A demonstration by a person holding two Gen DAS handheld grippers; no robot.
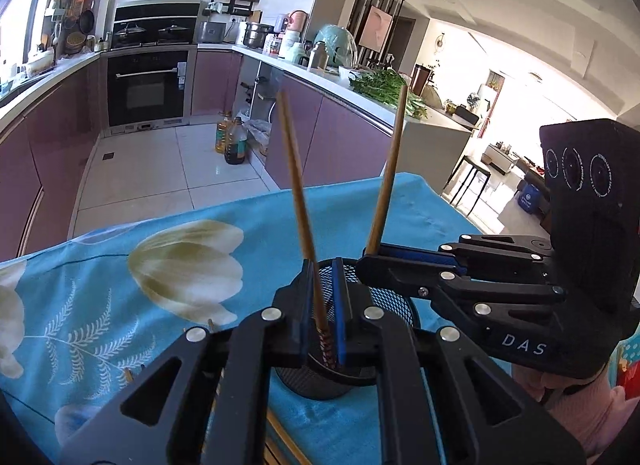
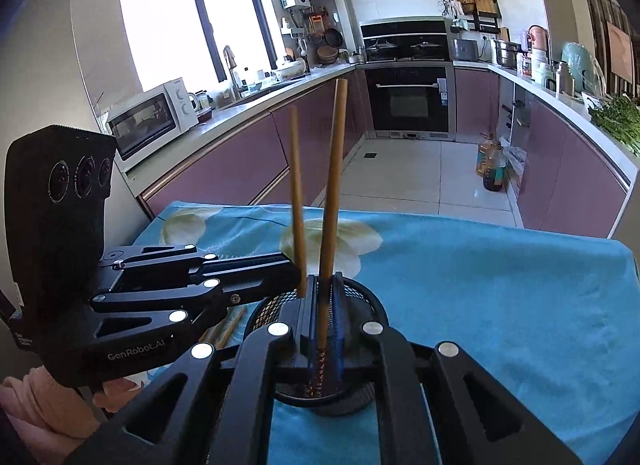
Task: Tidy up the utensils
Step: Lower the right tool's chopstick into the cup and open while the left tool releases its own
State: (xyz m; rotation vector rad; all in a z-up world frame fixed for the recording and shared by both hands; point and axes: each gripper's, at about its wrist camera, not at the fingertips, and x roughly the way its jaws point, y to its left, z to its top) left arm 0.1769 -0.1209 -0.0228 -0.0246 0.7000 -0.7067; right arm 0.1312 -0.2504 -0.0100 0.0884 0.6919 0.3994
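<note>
A: Where are your hands?

B: Both low over the tabletop, angled downward, side by side. My left tongs are clamped on a chopstick, its patterned end dipping into the mesh cup.

A: And the right?

B: My right tongs pinch a second chopstick, upright, patterned end also inside the cup's mouth. The tongs meet nose to nose above it.

A: Anything else near?

B: More chopsticks lie flat on the blue cloth just beside the cup. Beyond it, bare floral cloth, then the kitchen floor.
</note>
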